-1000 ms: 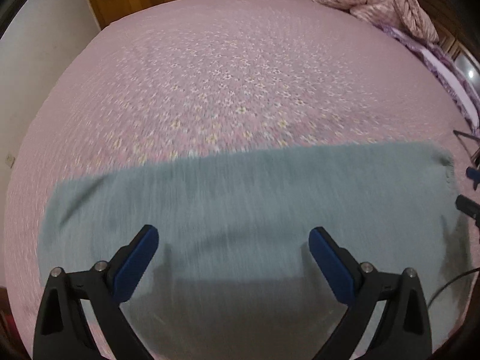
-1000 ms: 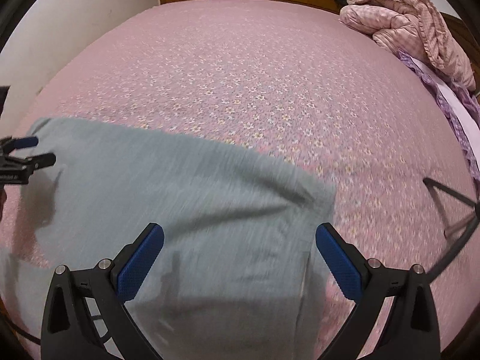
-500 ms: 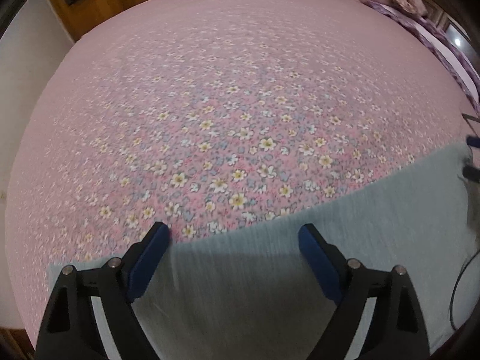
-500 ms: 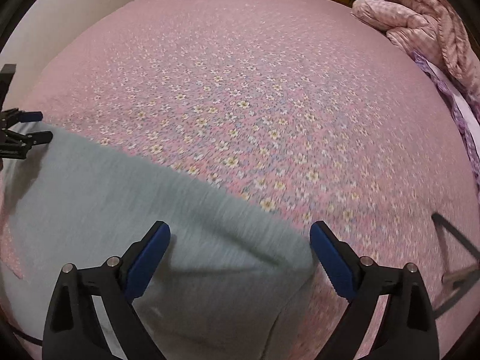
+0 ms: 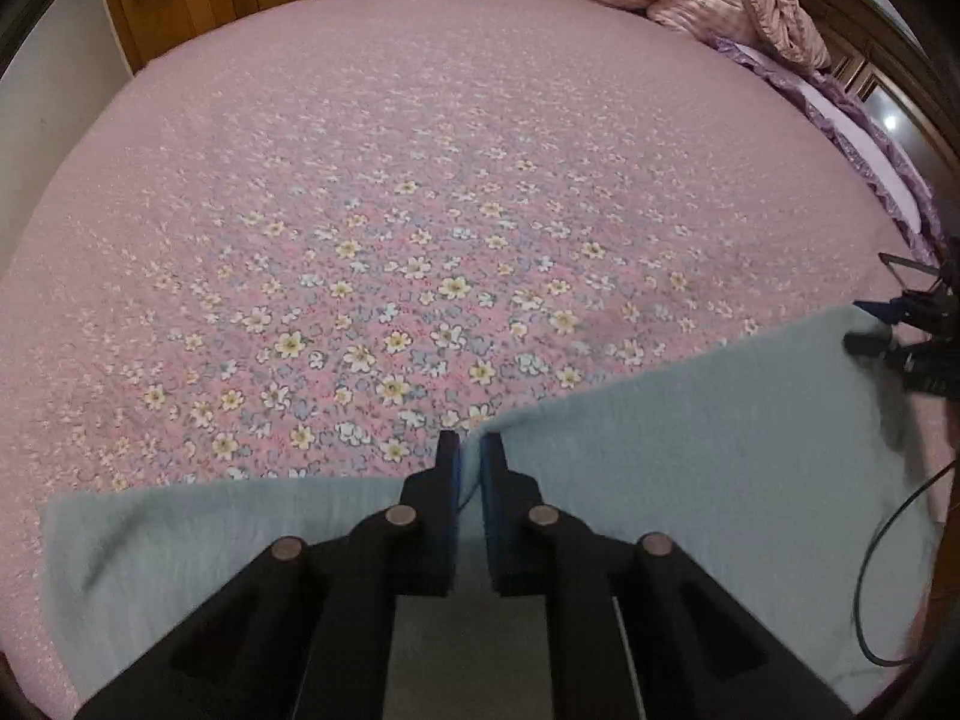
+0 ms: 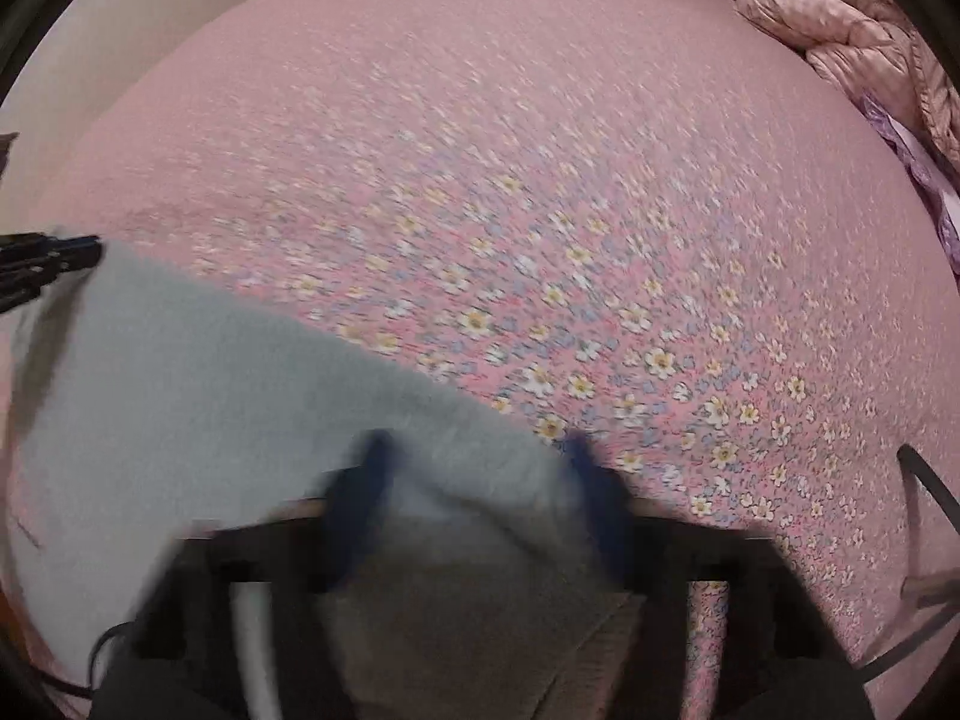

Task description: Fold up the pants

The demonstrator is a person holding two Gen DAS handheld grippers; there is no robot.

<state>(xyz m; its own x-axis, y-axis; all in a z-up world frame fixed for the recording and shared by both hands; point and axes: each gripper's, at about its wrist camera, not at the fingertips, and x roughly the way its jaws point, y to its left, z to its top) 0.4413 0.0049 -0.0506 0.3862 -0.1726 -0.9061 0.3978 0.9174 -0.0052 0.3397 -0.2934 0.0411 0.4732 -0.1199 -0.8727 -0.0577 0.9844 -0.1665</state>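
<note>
The left gripper (image 5: 470, 462) has matte black angular arms with round silver rivets and blue pads on its fingers (image 5: 493, 468). The right gripper (image 6: 480, 468) shows blurred blue pads on black arms. A thin black cable (image 5: 870, 570) loops to the right of the left gripper.

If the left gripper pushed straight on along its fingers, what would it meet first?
The left gripper is shut on the far edge of the grey pants. Straight ahead, just past that edge, lies the pink floral bedspread, so it would probably press into that first; nothing else shows in that line.
</note>
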